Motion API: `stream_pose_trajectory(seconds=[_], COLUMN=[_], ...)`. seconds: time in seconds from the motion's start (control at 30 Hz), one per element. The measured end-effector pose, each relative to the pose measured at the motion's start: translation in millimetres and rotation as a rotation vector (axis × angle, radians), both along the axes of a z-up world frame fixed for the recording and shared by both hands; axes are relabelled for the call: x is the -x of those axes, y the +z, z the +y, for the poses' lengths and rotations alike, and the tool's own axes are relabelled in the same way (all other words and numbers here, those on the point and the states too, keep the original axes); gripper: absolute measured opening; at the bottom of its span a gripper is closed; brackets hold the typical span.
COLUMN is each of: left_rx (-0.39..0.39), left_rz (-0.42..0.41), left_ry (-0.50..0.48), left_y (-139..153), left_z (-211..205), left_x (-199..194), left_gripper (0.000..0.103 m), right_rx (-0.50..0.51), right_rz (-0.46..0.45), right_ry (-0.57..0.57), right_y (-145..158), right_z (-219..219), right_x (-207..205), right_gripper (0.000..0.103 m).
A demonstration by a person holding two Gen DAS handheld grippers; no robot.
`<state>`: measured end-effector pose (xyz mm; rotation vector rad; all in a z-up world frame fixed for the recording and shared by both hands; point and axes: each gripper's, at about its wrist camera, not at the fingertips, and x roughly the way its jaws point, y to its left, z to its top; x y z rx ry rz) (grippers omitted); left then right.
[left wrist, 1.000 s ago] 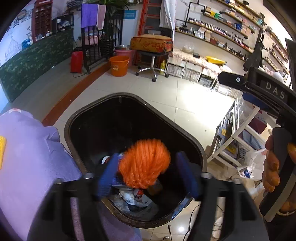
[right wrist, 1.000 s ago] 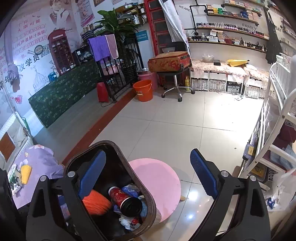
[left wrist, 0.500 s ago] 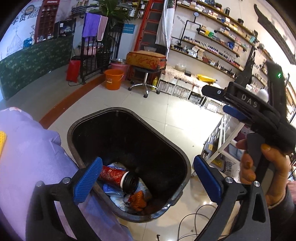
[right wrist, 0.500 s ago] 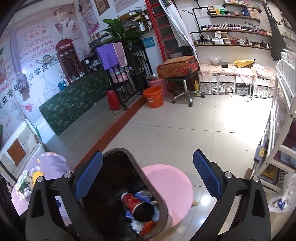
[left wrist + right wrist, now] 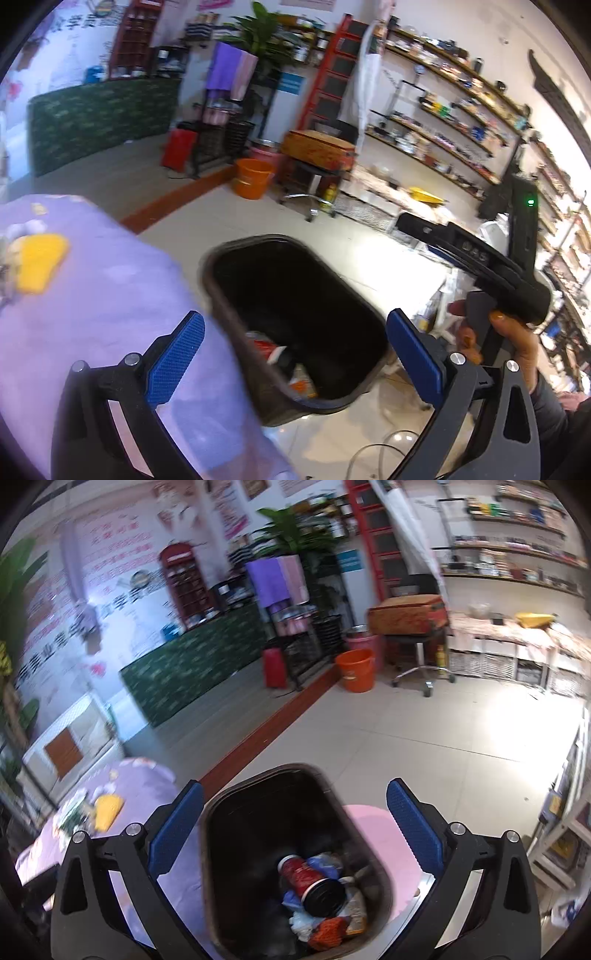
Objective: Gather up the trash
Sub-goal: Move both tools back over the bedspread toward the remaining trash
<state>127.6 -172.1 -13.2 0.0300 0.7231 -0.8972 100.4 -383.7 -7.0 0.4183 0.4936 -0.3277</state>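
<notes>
Raised letters that seem to read "DAS" are seen, blurred, on the black body of the right gripper (image 5: 476,258) in the left wrist view, where it is gripped at its handle by a hand (image 5: 506,343); its fingertips are not shown there. Pink and red writing is spread over the posters (image 5: 122,546) on the far wall, but none of it can be read through the blur. The bin (image 5: 295,317) is dark, smooth plastic, a rounded oblong with a thick rim, standing on pale glossy tiles beside a table draped in lilac cloth (image 5: 92,295). The trash lies at its bottom: a red can (image 5: 310,880) on its side with its dark round end turned upward, crumpled blue and white wrappers (image 5: 325,860), and an orange fuzzy scrap (image 5: 328,934) at the near edge. The can's print is too small to make out. A round pink mat (image 5: 376,834) is half hidden behind the bin. The left gripper (image 5: 295,363) is spread wide and empty, its ribbed blue pads (image 5: 177,362) apart above the bin and cloth. In its own view the right gripper (image 5: 295,825) is likewise released, nothing between its pads, with the bin framed below. A yellow block (image 5: 37,262) on the cloth is smeared by motion.
</notes>
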Motion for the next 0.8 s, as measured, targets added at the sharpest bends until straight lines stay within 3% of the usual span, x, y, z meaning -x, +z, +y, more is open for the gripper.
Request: stream_pose_trajectory(seconds=[0.13, 0.4, 0.8], left_rx=[-0.065, -0.085, -0.137], left_rz=[-0.028, 0.046, 0.086], left_ry=[0.091, 0.275, 0.519], left_y=[-2.3, -12.4, -25.3], left_z=[28.6, 97.2, 214.5], left_x=[-5.1, -22.9, -46.3], left_gripper=[0.097, 0.097, 0.097], right_rx=[-0.011, -0.085, 0.006], right_rz=[0.040, 0.079, 0.176], right_ry=[0.111, 0.346, 0.663], right_y=[-3.5, -18.7, -28.3], right_z=[28.0, 91.9, 207.2], right_x=[-25.4, -73.6, -139.2], right_gripper=[0.097, 0.097, 0.097])
